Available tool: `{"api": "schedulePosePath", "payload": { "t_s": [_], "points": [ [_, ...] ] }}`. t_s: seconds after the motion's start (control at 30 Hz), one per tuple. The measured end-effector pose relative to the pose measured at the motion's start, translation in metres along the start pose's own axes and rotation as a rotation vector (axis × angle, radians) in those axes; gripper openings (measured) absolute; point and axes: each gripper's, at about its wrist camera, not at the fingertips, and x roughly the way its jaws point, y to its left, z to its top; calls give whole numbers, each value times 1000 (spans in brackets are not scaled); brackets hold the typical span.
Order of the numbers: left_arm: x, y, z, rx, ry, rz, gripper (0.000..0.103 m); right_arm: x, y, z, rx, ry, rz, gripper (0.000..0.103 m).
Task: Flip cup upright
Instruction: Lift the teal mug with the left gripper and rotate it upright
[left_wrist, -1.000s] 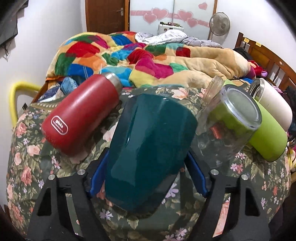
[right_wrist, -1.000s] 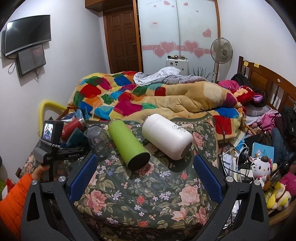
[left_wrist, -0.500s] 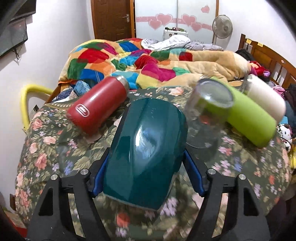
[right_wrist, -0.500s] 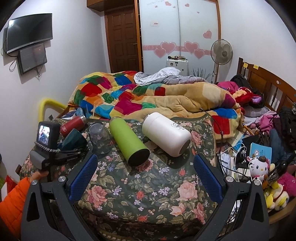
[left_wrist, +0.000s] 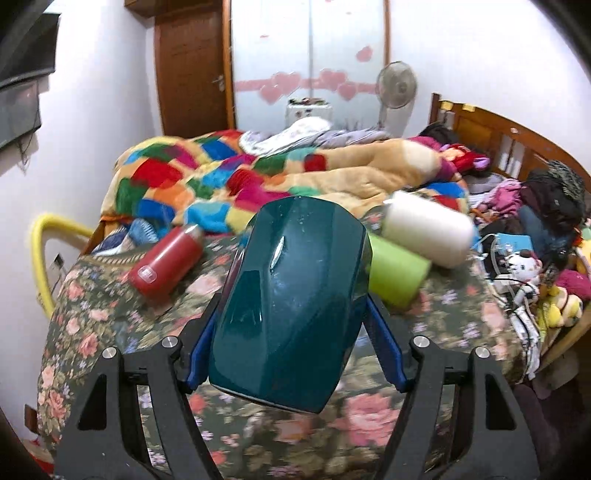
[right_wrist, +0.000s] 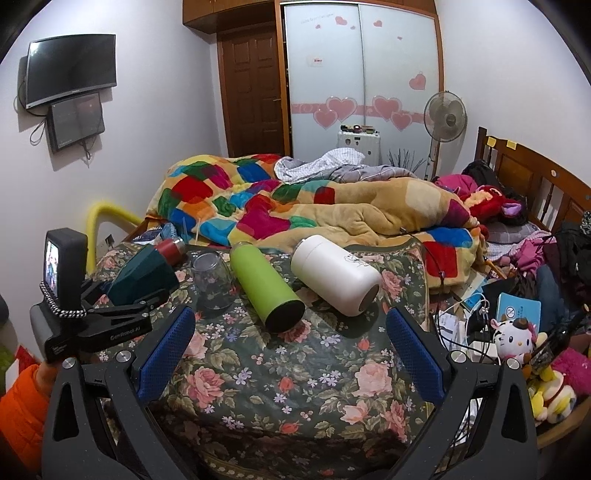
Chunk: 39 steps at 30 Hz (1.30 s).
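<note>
My left gripper is shut on a dark teal faceted cup, held tilted above the floral tablecloth, its rim toward the camera. In the right wrist view the same cup sits in the left gripper at the table's left. My right gripper is open and empty over the table's near part. A clear glass stands upside down on the cloth, right of the teal cup.
A red flask, a green bottle and a white bottle lie on their sides on the table. Behind is a bed with a colourful quilt. Toys and cables crowd the right side.
My left gripper has lifted the teal cup up and back from the table, tilting it. The other bottles now look farther away. The right gripper has barely moved.
</note>
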Motion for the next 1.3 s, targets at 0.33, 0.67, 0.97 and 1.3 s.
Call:
{"api": "schedulePosePath", "payload": {
  "t_s": [0.33,0.67,0.97,1.3],
  "points": [
    [24,-65,-7,49,30,-104,72,-5,-16,-5,15,-3,-30,103],
    [72,-106,-34,100,116,-134,72,5,-33,-16,24,43,-53,103],
    [90,-107,-54,102,168,-119,72,22,-38,-24,30,96,-53,103],
    [90,-103,-54,93,204,-139,72,29,-32,-28,24,128,-44,103]
  ]
}}
